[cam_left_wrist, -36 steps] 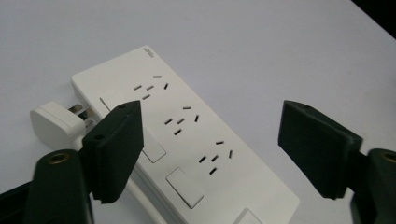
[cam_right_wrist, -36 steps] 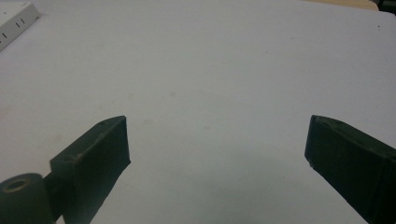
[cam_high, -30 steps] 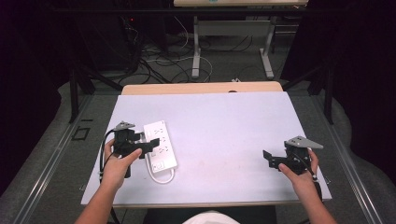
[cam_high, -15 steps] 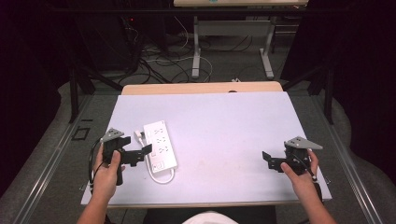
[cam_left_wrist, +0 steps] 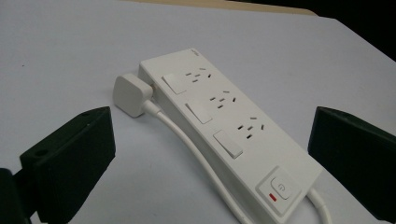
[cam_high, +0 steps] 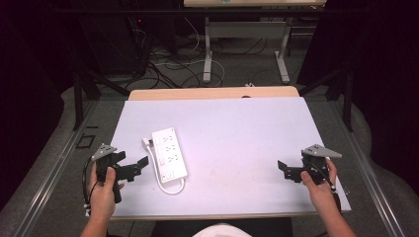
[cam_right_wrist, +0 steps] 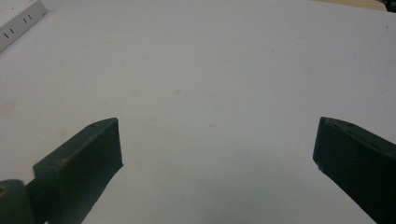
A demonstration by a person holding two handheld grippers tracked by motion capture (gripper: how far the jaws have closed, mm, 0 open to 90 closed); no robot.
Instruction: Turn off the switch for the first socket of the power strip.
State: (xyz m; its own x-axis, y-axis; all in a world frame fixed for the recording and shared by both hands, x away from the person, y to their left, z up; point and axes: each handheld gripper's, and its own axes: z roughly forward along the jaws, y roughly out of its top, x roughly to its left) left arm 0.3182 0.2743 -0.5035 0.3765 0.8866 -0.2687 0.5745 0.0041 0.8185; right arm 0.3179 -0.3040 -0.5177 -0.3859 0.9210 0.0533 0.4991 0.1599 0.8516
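A white power strip (cam_high: 169, 154) lies on the table's left half, its long side running away from me. Its white plug (cam_high: 146, 142) rests against its far left corner, and the cord loops round the near end (cam_high: 171, 189). My left gripper (cam_high: 139, 168) hovers open just left of the strip, jaws pointing at it with a small gap between. In the left gripper view the strip (cam_left_wrist: 224, 130) and plug (cam_left_wrist: 132, 94) lie ahead between the wide-apart jaws of the left gripper (cam_left_wrist: 210, 128). My right gripper (cam_high: 283, 171) stands open over bare table at the right, shown as (cam_right_wrist: 217, 135), holding nothing.
The white tabletop (cam_high: 237, 123) has a wooden strip (cam_high: 212, 93) along its far edge. Beyond it are metal desk legs (cam_high: 208, 54) and loose floor cables (cam_high: 163, 66). A corner of the power strip (cam_right_wrist: 18, 21) shows far off in the right gripper view.
My left gripper has drawn back to the left and toward the near edge, away from the power strip. The strip and the right gripper have stayed put.
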